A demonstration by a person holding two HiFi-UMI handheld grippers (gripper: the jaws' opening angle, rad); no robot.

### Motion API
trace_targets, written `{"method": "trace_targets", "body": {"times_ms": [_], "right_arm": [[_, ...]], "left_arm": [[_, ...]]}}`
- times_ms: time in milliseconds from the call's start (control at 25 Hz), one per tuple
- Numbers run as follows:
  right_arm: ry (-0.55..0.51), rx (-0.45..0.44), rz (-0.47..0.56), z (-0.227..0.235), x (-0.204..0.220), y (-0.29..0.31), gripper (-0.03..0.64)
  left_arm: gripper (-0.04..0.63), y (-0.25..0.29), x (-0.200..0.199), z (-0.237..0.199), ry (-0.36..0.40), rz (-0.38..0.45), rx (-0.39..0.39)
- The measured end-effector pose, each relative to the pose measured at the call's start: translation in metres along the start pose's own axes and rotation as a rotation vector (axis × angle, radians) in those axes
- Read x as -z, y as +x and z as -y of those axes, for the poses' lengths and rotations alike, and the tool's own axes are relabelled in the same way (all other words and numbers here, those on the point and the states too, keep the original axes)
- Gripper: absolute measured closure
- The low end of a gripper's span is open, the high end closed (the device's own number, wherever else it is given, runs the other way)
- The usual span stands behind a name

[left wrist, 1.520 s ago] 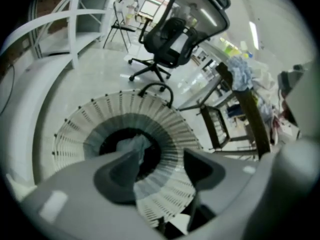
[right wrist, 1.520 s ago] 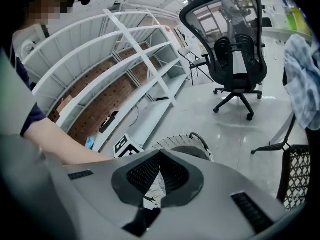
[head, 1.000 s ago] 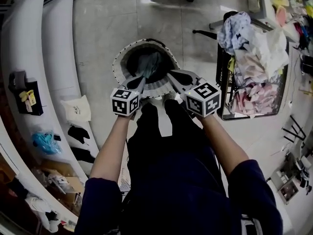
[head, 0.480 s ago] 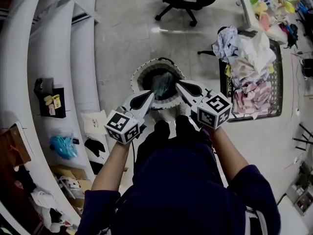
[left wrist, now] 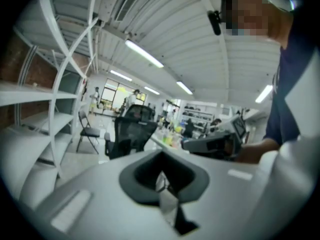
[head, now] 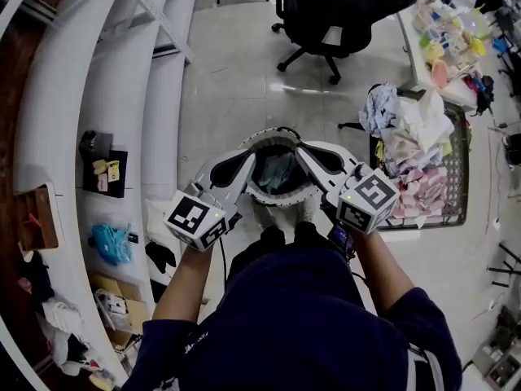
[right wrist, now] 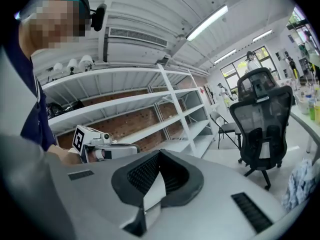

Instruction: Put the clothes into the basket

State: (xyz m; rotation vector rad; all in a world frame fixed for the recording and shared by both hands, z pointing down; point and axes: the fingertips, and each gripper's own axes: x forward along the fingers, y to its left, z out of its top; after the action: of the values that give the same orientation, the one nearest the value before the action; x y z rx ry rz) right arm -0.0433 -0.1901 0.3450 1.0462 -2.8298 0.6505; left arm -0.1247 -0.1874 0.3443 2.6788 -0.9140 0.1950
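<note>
Teal-grey fabric, a crumpled garment, lies inside the round basket, which stands on the pale floor straight ahead of the person and has a white ribbed rim around a dark interior. The left gripper and the right gripper are held out level above the basket, one over each side of its rim, with their tips angled toward each other and the garment showing between them. In the left gripper view the jaws are pressed fully together along one seam, gripping only each other. The right gripper view shows the same for the right: its jaws are closed tight, ribbed pads meeting. Each gripper carries its marker cube near the person's hand, and dark blue sleeves cover the upper arms. A heap of clothes, white, pink and pale blue, fills a black wire cart that stands on the floor well to the right of the basket. A black office chair stands farther off beyond the basket, and white shelving runs along the left side of the room.
</note>
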Motion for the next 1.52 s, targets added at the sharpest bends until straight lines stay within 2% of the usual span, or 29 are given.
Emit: {"method": "trace_targets", "body": {"times_ms": [160, 320, 480, 680, 1000, 1520], "right_arm": [[-0.043, -0.041, 0.019, -0.009, -0.022, -0.005, 0.611], [-0.076, -0.071, 0.046, -0.012, -0.042, -0.016, 0.611], [-0.101, -0.103, 0.056, -0.012, -0.056, -0.022, 0.611], [-0.138, -0.128, 0.056, -0.007, -0.068, -0.029, 0.611], [-0.155, -0.174, 0.029, -0.002, -0.069, -0.027, 0.611], [-0.153, -0.172, -0.018, 0.002, -0.061, -0.028, 0.611]], "left_arm": [[0.592, -0.004, -0.034, 0.011, 0.067, 0.043, -0.020], [0.592, 0.003, -0.050, 0.022, 0.134, 0.045, -0.047], [0.592, 0.012, -0.056, 0.028, 0.115, 0.071, -0.071], [0.592, 0.023, -0.059, 0.033, 0.126, 0.069, -0.092], [0.592, 0.034, -0.065, 0.032, 0.133, 0.080, -0.118], [0.592, 0.042, -0.056, 0.038, 0.135, 0.062, -0.119]]}}
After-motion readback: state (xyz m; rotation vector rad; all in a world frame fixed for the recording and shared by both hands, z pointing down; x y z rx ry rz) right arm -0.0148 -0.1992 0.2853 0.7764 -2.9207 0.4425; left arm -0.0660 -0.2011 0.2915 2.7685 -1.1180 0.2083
